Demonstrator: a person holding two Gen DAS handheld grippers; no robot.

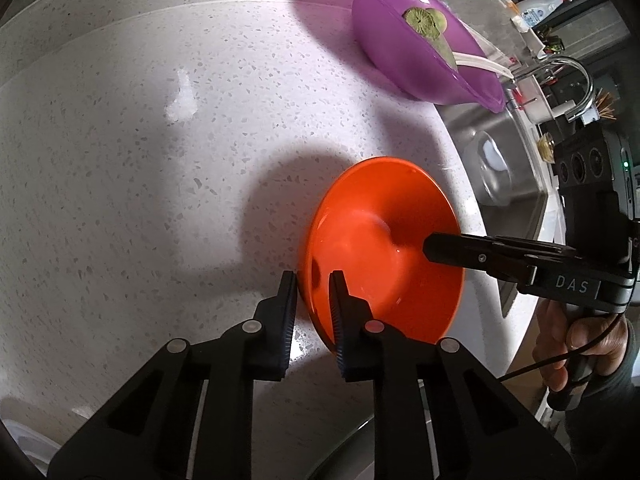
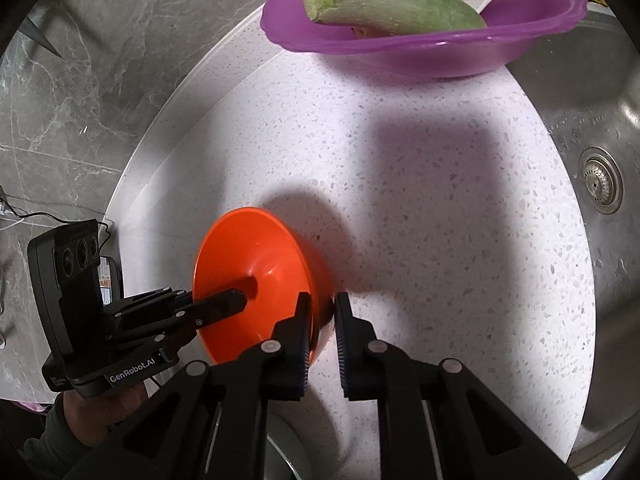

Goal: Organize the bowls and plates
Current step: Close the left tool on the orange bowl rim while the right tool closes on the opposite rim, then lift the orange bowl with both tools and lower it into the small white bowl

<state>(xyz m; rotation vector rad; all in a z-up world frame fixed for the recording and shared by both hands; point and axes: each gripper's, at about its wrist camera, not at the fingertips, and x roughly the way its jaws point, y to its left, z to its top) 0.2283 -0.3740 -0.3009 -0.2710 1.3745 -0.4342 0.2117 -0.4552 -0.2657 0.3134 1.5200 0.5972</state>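
With the 2 grippers, left gripper [image 1: 314, 280] and right gripper [image 2: 322, 302], each clamped on opposite rims of the orange bowl [image 1: 384, 240] at lower centre, lift both evenly so it stays level.

Both wrist views close, angled steeply down from opposite sides; share orange bowl [image 1: 384, 248], speckled counter [image 1: 160, 160].

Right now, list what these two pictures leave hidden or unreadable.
- Orange bowl: its underside and near rim are covered by the tongs in both wrist views.
- Purple bowl: the top edge of the right wrist view cuts off its far side and the green vegetable.
- Bottle labels: too small and blurred in the left wrist view.
- Sink: cut off at the right.
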